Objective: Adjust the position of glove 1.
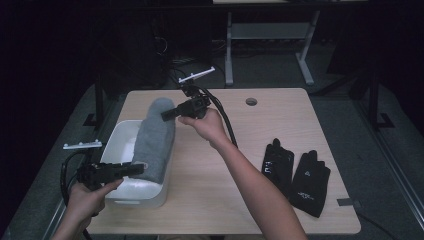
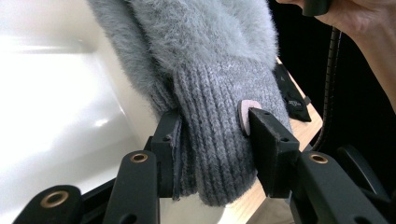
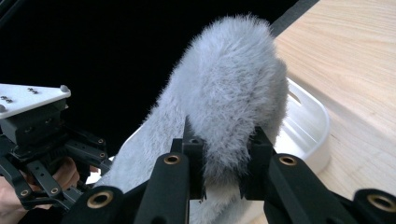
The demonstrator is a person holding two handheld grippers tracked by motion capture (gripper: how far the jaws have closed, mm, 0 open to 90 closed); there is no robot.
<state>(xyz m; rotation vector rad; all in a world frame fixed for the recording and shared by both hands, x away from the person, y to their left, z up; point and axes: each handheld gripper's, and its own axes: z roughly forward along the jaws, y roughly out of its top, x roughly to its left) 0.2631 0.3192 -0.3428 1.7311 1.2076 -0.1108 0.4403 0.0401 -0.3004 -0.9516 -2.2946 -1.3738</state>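
— What's being handled there?

— One fuzzy grey glove [image 1: 156, 137], stretched out long between the two tongs, above the white tub [image 1: 119, 145] on the left part of the tabletop [image 1: 225, 200]. Its ribbed cuff end is at the near side, its fluffy end at the far side.

— And the tongs, how do they stand?

— The left tongs [image 1: 131, 170] are clamped on the cuff: in the left gripper view the knit [image 2: 219, 140] is squeezed between both black jaws, part-way closed around the thick fabric. The right tongs [image 1: 169, 114] have pinched the fluffy end — in the right gripper view the fur [image 3: 229, 112] bulges out above and between the jaws, which press into it.

— How many of everything?

— One grey glove, one tub, two black gloves [image 1: 296, 172] lying side by side on the right of the tabletop, well apart from the tub. Two hands, a gripper in each; the left hand [image 1: 90, 197] low at the near left corner, the right hand [image 1: 207, 125] over the middle.

— Anything you can't make out?

— The glove hides most of the tub's inside, so I can't tell what lies in it. Whether the glove's underside touches the tub's rim is unclear. The room behind is dark — just a desk frame [image 1: 270, 35] shows.
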